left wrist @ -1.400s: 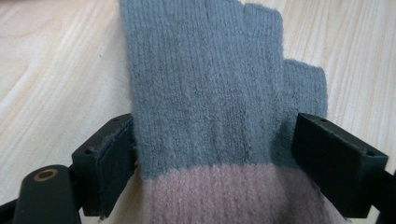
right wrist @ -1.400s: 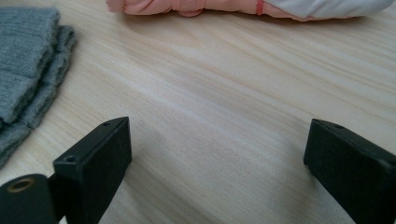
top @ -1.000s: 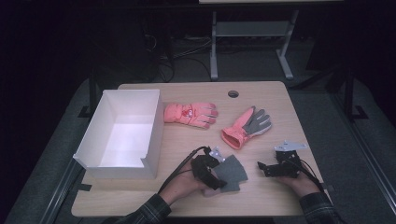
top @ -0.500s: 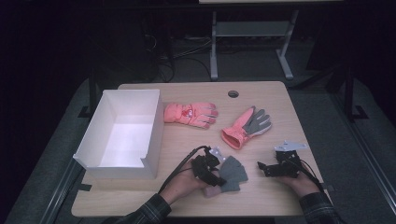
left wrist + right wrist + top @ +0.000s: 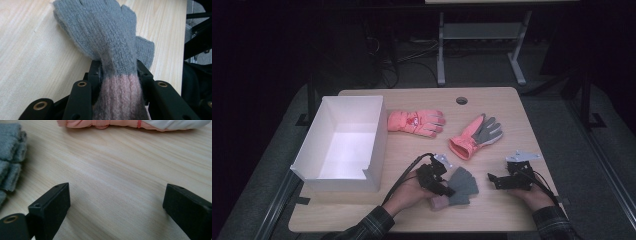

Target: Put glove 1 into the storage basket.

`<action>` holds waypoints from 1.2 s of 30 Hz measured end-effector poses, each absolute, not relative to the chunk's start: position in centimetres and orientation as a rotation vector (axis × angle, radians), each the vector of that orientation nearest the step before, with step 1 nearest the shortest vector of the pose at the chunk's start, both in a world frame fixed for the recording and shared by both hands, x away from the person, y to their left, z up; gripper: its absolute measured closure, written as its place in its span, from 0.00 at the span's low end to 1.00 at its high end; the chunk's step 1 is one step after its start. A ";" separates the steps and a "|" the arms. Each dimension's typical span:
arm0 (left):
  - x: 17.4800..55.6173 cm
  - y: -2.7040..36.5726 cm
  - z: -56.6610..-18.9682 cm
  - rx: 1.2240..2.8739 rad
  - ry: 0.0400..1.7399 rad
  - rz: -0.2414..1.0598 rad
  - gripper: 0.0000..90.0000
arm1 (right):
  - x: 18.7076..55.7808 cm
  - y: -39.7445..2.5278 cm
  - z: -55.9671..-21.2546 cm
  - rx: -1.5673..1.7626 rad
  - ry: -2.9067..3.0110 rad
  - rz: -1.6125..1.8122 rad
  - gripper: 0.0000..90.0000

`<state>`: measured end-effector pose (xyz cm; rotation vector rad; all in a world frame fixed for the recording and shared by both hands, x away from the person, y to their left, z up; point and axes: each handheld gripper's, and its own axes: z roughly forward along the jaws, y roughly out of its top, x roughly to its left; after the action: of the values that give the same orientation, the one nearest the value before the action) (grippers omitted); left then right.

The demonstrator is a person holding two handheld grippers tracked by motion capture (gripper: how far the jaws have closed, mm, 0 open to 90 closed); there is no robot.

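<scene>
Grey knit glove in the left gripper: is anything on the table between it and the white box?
Nothing visible. The left gripper is shut on the grey knit glove at its pink cuff, and bare tabletop lies between it and the white box. The orange ski gloves lie farther back, off that path.
</scene>
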<state>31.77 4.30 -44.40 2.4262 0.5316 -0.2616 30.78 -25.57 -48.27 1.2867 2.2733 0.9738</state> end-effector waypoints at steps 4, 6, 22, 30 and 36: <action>31.9 4.7 -43.7 2.403 0.542 -0.272 0.72 | 30.8 -25.6 -48.3 1.287 2.274 0.973 0.08; 32.0 4.9 -43.1 2.393 0.542 -0.280 0.72 | 30.8 -25.6 -48.3 1.287 2.274 0.973 0.08; 33.2 8.1 -37.6 2.326 0.611 -0.165 0.72 | 30.8 -25.6 -48.3 1.289 2.273 0.974 0.08; 33.9 10.1 -34.3 2.276 0.644 -0.088 0.72 | 30.8 -25.6 -48.3 1.289 2.273 0.974 0.08; 34.3 12.5 -32.4 2.225 0.679 -0.037 0.72 | 30.8 -25.6 -48.3 1.289 2.273 0.974 0.08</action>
<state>34.35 12.46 -32.38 2.2250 0.6787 -0.0368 30.78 -25.56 -48.26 1.2893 2.2731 0.9739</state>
